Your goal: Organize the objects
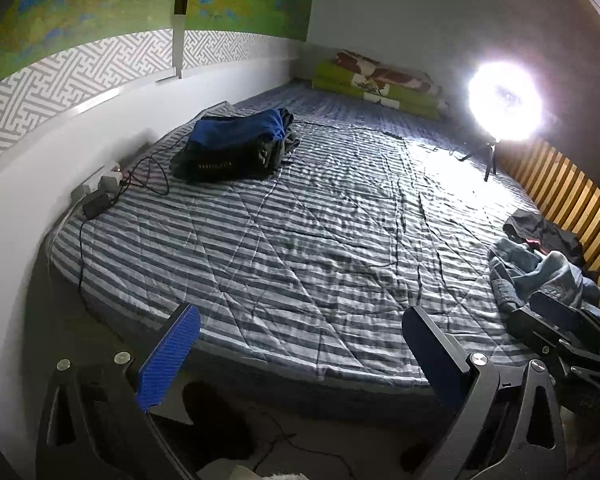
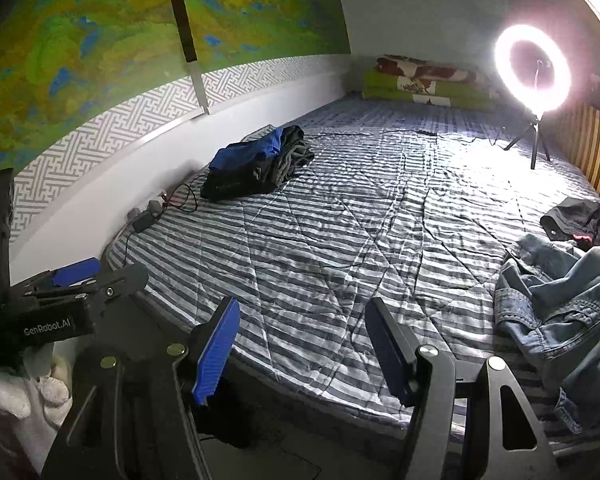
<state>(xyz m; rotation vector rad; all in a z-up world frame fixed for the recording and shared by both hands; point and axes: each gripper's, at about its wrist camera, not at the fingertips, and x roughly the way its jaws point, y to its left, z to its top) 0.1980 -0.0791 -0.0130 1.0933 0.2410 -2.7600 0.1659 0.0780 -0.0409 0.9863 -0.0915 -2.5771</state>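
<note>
A crumpled blue denim jacket (image 2: 560,304) lies at the right edge of the striped bed (image 2: 340,240), with a dark garment (image 2: 580,216) just behind it. A stack of folded clothes, blue on top (image 2: 256,164), sits at the far left of the bed. My right gripper (image 2: 300,344) is open and empty over the bed's near edge, left of the jacket. My left gripper (image 1: 300,344) is open and empty, also at the near edge. The left wrist view shows the jacket (image 1: 540,276), the folded stack (image 1: 236,144) and the right gripper's body at the far right.
A lit ring light on a tripod (image 2: 534,76) stands at the bed's far right. Folded blankets (image 2: 424,80) lie at the far end. A power strip with chargers and cables (image 2: 152,212) sits along the left wall. A wooden slatted panel (image 1: 572,196) borders the right side.
</note>
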